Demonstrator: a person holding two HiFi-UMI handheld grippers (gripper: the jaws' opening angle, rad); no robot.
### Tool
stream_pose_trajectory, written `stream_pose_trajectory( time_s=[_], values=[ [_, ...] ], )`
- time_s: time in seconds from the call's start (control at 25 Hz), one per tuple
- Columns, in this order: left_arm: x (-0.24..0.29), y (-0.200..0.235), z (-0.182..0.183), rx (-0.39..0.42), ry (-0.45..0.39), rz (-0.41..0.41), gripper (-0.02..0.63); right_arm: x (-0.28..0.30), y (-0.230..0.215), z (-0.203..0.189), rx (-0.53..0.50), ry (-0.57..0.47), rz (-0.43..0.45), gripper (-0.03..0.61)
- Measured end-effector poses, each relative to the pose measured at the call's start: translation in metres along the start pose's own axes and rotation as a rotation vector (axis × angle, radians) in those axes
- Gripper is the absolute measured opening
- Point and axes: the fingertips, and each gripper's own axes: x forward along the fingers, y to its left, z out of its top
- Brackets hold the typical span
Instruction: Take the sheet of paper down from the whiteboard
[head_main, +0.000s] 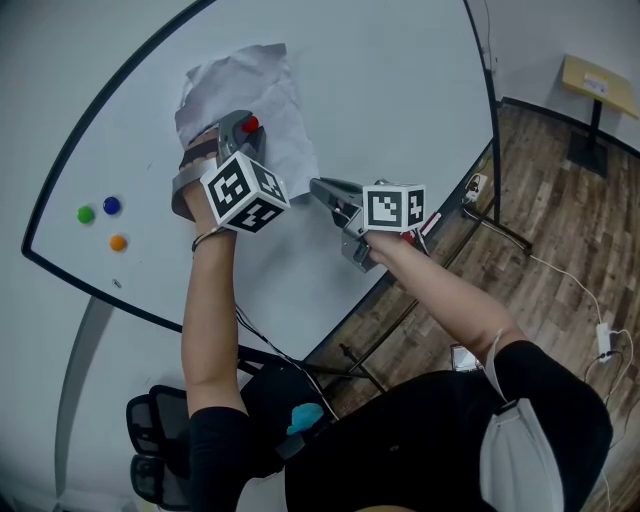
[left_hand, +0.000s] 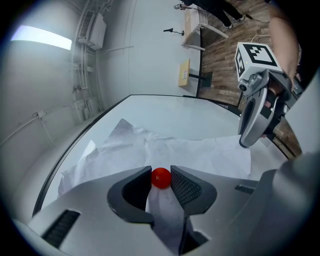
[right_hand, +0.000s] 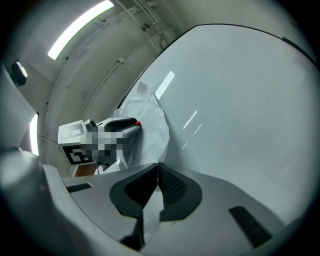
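A crumpled white sheet of paper (head_main: 240, 90) lies against the whiteboard (head_main: 400, 90), with a small red magnet (head_main: 250, 124) sitting on it. My left gripper (head_main: 245, 130) reaches level at the board, and its two pads touch the red magnet (left_hand: 160, 178) on either side. My right gripper (head_main: 315, 185) comes in from the right at the sheet's lower right corner. In the right gripper view its jaws (right_hand: 158, 166) meet with the paper's edge (right_hand: 150, 120) pinched between the tips. The left gripper (right_hand: 120, 125) shows there too, at the magnet.
Green (head_main: 86, 214), blue (head_main: 111, 205) and orange (head_main: 118, 242) magnets sit on the board's left part. The board has a black frame (head_main: 490, 90) and a stand on a wooden floor (head_main: 560, 240). A pale lectern (head_main: 597, 80), cables and a black chair (head_main: 160, 440) stand around.
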Motion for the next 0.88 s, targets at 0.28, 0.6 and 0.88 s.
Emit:
stream_pose_trajectory(
  time_s=[0.28,0.6,0.88],
  values=[
    [-0.003,0.001,0.004,-0.009,0.003,-0.005,0.130,-0.007,0.004,0.010,0.000,-0.070,0.015,0.018],
    [-0.016,0.011,0.009,-0.032,-0.072,0.019,0.130,0.003,0.008,0.011,-0.005,-0.096,0.018,0.018],
    [-0.030,0.020,0.032,-0.028,-0.123,0.047,0.130,-0.010,0.005,0.013,0.000,-0.114,0.004,0.018]
  ],
)
